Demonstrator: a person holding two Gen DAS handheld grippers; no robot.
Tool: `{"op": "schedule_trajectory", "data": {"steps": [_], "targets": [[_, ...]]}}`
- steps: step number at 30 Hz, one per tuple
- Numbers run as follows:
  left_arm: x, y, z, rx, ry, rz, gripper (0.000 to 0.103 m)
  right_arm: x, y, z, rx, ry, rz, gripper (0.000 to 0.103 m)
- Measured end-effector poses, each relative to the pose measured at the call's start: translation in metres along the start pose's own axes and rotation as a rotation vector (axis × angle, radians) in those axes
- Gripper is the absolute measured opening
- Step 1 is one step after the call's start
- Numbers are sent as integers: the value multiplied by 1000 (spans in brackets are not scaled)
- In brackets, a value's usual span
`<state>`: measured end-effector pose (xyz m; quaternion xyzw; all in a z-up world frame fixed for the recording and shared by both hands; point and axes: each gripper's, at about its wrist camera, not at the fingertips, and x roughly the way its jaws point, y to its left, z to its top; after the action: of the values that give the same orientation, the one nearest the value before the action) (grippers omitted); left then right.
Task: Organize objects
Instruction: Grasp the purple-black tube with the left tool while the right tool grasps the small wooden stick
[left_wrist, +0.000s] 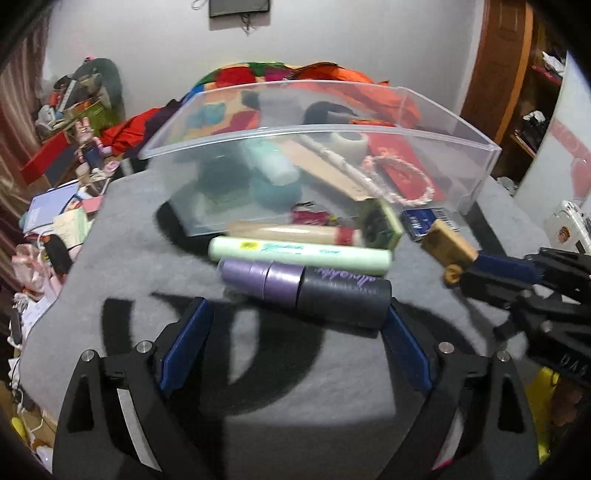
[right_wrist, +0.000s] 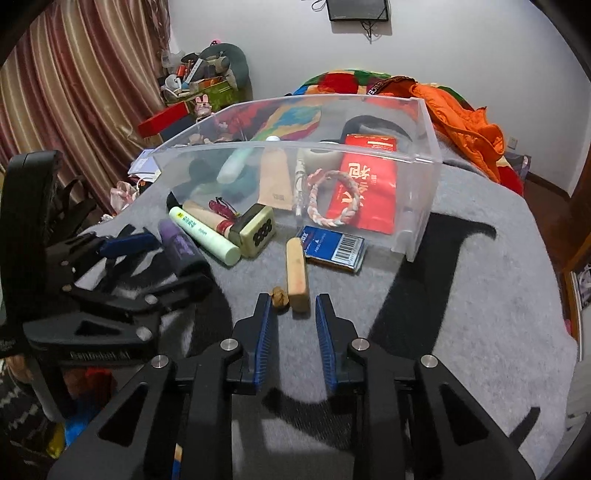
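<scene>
A clear plastic bin (left_wrist: 476, 147) (right_wrist: 428, 162) stands on the grey blanket and holds a red packet (right_wrist: 365, 188), a braided ring (right_wrist: 332, 199), a pale tube and other small things. In front of it lie a purple-and-black tube (left_wrist: 306, 288) (right_wrist: 181, 247), a pale green tube (left_wrist: 299, 253) (right_wrist: 207, 232), a beige tube, a green box (right_wrist: 256, 229), a blue card pack (right_wrist: 332, 249), a tan wooden block (right_wrist: 298, 275) (left_wrist: 447, 245) and a small brown nut (right_wrist: 279, 297). My left gripper (left_wrist: 297, 314) is open, its jaws either side of the purple-and-black tube. My right gripper (right_wrist: 291, 299) is open, the block's near end and the nut between its tips.
The grey blanket (right_wrist: 461, 295) covers a raised surface that drops off at left and right. Colourful bedding (right_wrist: 461, 107) lies behind the bin. Cluttered boxes and papers (left_wrist: 62, 206) are on the left, a striped curtain (right_wrist: 74, 92) beyond.
</scene>
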<state>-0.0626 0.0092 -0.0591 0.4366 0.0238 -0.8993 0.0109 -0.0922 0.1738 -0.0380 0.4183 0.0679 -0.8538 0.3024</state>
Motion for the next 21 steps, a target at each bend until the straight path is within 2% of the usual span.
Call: {"op": "schedule_trajectory", "data": {"steps": [5,7,12,17,21], "targets": [[-10,24,-11,-28,14,-2,92,-6,-2,4,19,-9,35,22],[-16,31,-16,-34,17,-10,92,-4,0,8,11,-12,23,22],[-23,31,-14,-82,9,-90,92,12,-1,16,40,10,-8,22],[-13,11,0,-76,14,-72,92,23,-5,21,88,16,-18,22],[-3,7,8,-124,10,-19,92,17,-4,20,82,-10,-24,17]]}}
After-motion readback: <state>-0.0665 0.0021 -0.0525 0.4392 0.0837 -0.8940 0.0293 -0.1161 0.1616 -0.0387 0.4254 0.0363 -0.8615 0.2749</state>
